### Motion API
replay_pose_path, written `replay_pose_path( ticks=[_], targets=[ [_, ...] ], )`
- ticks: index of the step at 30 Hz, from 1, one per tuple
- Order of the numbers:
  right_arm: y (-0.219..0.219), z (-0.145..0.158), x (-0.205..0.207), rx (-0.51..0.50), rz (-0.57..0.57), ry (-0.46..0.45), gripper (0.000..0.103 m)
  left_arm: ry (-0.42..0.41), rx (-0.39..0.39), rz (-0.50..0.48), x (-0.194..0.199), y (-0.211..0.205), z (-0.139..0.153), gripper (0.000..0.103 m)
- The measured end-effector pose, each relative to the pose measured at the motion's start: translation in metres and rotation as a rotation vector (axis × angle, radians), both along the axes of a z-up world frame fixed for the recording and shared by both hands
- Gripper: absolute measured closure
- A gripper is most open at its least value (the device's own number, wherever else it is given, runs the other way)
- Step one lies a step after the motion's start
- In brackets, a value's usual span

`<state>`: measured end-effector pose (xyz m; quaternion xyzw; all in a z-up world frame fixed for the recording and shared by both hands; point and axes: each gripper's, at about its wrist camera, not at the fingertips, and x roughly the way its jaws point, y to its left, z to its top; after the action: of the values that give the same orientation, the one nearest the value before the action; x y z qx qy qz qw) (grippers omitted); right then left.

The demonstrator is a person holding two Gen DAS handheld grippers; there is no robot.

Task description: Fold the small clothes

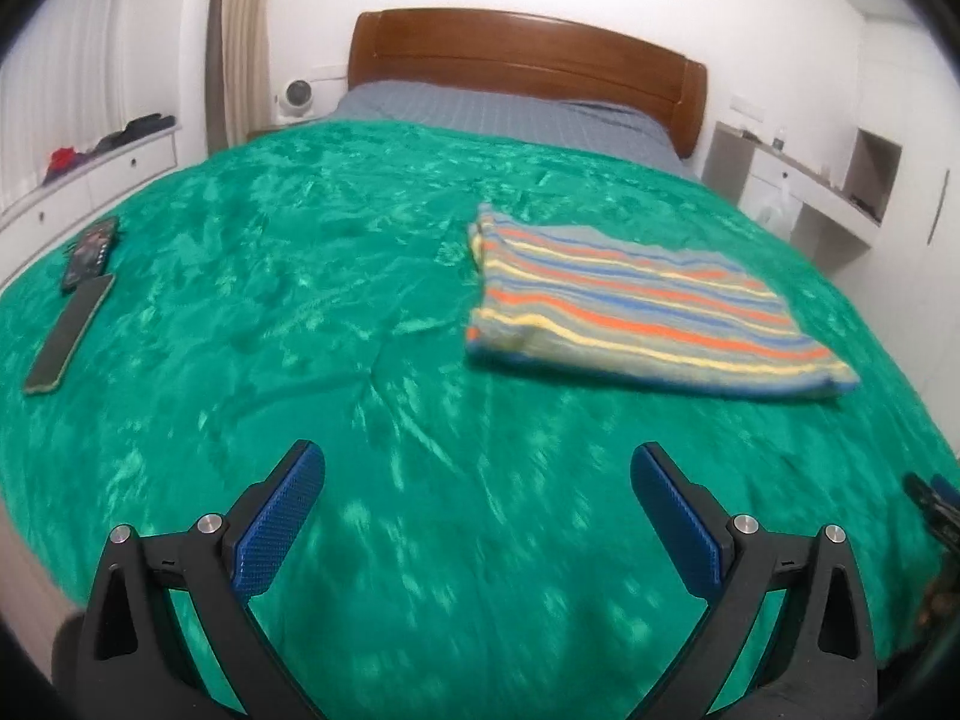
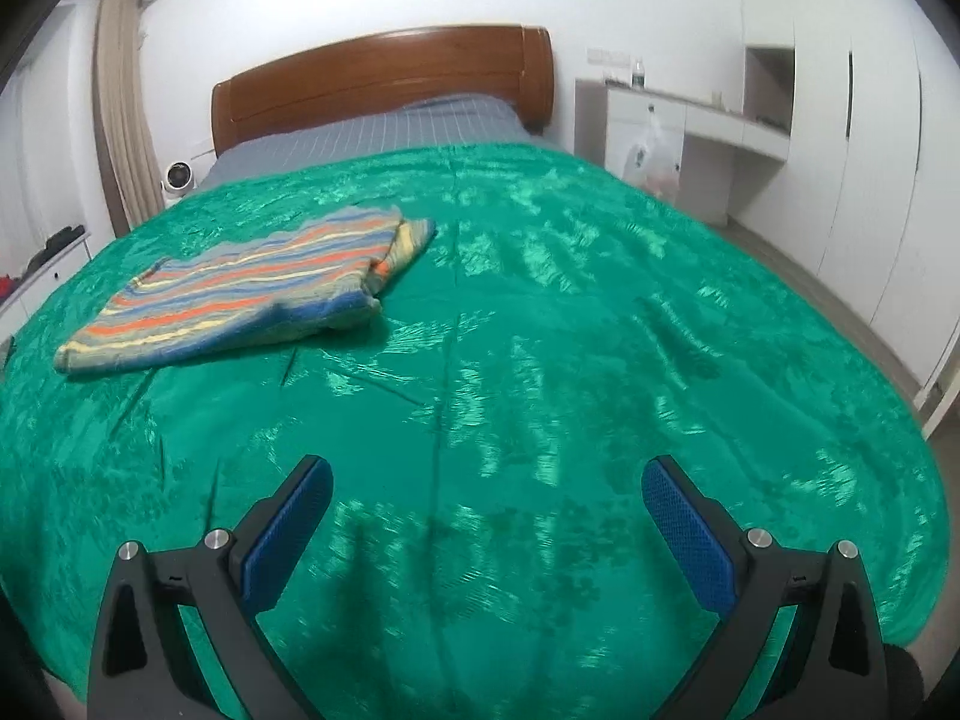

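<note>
A striped garment [image 1: 636, 306] in orange, blue, yellow and grey lies folded flat on the green blanket [image 1: 300, 276], right of centre in the left wrist view. In the right wrist view the garment [image 2: 240, 294] lies at the left, with a folded part sticking out at its far right end. My left gripper [image 1: 478, 468] is open and empty above the blanket, well short of the garment. My right gripper [image 2: 487, 480] is open and empty, to the right of and nearer than the garment. The tip of the right gripper [image 1: 936, 510] shows at the right edge of the left wrist view.
A dark flat strip [image 1: 69, 333] and a dark remote-like object [image 1: 90, 252] lie at the blanket's left edge. A wooden headboard [image 1: 528, 60] and grey sheet are at the far end. White drawers [image 1: 90, 180] stand left, a white desk [image 2: 690, 120] and wardrobe right.
</note>
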<state>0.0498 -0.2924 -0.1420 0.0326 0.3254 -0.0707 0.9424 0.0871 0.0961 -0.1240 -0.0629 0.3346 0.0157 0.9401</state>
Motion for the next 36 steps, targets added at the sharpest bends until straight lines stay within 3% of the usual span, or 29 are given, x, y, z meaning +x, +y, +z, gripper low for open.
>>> replay_pose_path(
  ticks=[5,9,11,13,19,36],
  targets=[
    [0.011,0.007,0.027,0.062,0.027,-0.004,0.001,0.026,0.017,0.067,0.036,0.014,-0.031,0.001],
    [0.011,-0.004,0.052,0.044,0.022,-0.023,0.001,0.054,0.037,0.071,0.033,0.018,-0.063,0.001],
    [0.006,-0.022,0.061,0.020,-0.013,0.011,0.001,0.051,0.067,0.067,0.034,0.012,-0.063,0.001],
    [-0.004,-0.042,0.062,0.068,-0.012,0.021,0.000,0.048,0.062,0.062,0.033,0.011,-0.064,0.000],
    [-0.013,-0.045,0.048,0.131,0.017,-0.076,0.000,0.039,0.064,0.078,0.033,0.009,-0.067,0.000],
    [-0.015,-0.046,0.047,0.137,0.021,-0.090,0.000,0.037,0.088,0.098,0.032,0.006,-0.068,0.000]
  ],
)
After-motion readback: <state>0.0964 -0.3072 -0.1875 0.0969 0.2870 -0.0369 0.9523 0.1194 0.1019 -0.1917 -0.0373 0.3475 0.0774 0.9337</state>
